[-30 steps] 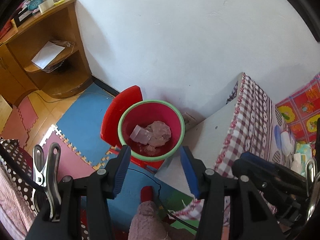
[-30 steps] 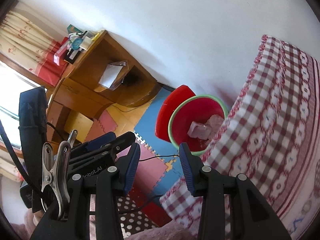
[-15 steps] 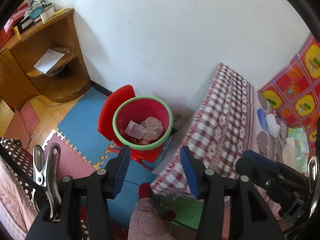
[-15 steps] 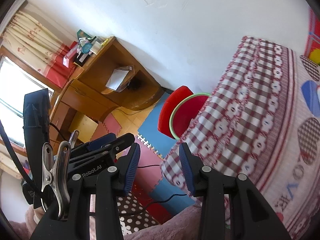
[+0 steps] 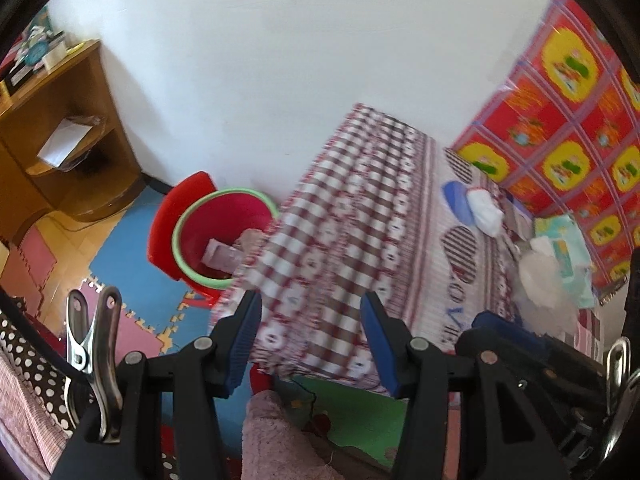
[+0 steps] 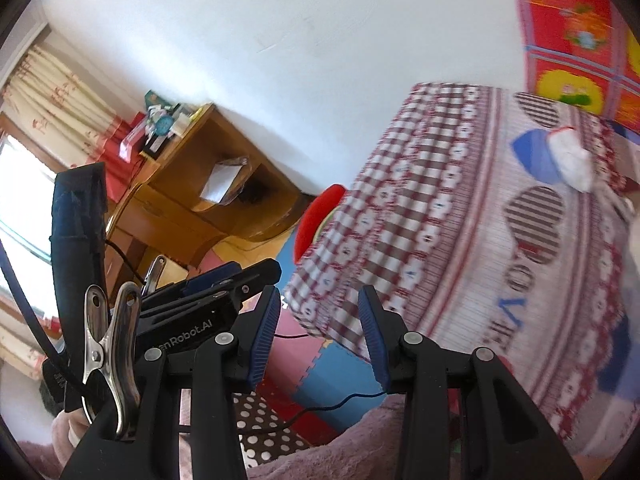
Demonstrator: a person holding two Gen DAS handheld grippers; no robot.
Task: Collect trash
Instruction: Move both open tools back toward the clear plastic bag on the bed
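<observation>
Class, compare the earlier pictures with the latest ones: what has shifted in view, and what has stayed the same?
Both cameras have swung from the red bucket toward the checked bed cover, which now hides part of the bucket; crumpled white tissues near the red patterned wall cloth have come into view. The left gripper and right gripper stay open and empty; trash still lies in the bucket.

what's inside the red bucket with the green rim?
In the red bucket with the green rim: a pale flat wrapper and a crumpled pinkish wad. The checked tablecloth covers the bucket's right side, so the rest is hidden.
</observation>
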